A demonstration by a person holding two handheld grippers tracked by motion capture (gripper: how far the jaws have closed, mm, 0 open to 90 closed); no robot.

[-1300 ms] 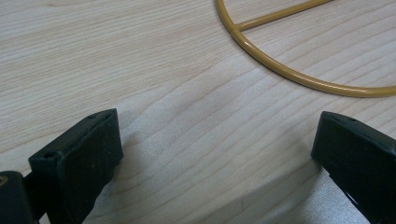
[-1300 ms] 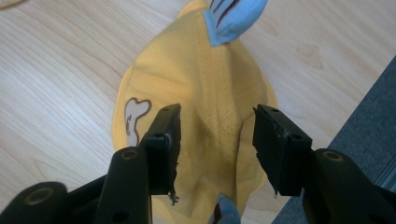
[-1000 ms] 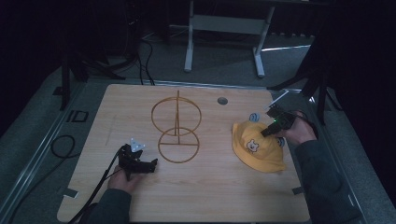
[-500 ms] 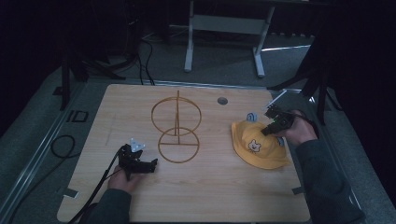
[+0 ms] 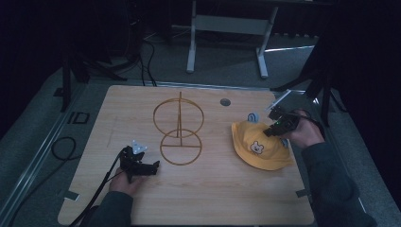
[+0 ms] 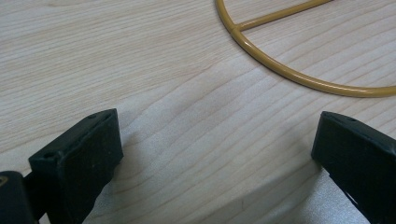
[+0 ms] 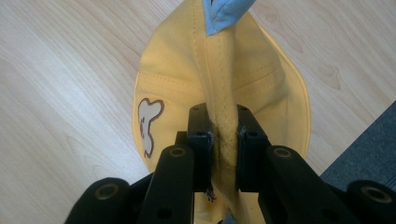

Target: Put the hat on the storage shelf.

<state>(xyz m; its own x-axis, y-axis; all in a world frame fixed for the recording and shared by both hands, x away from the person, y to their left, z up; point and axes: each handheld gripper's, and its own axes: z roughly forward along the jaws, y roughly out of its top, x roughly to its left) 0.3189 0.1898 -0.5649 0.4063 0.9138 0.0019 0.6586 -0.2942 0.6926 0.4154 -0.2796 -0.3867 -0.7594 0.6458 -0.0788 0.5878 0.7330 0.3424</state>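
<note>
A yellow hat (image 5: 260, 149) with a small bear patch lies on the right side of the wooden table (image 5: 213, 198). My right gripper (image 5: 270, 131) is shut on a raised fold of the hat (image 7: 219, 84), and its pads (image 7: 201, 135) pinch the seam; a blue tab (image 7: 224, 14) shows at the fold's far end. A gold wire stand (image 5: 178, 127) with two rings rises at the table's middle. My left gripper (image 5: 153, 165) rests on the wood just left of the stand's base ring (image 6: 289, 74). Its jaws are open with bare table between them (image 6: 215, 140).
A grey round grommet (image 5: 225, 101) sits in the tabletop behind the hat. A black cable (image 5: 61, 146) loops off the table's left edge. A metal frame (image 5: 227, 23) stands on the floor beyond the far edge.
The right gripper has closed on the hat's fabric and risen a little, pulling the hat's right side up into a fold. The left gripper has stayed where it was.
</note>
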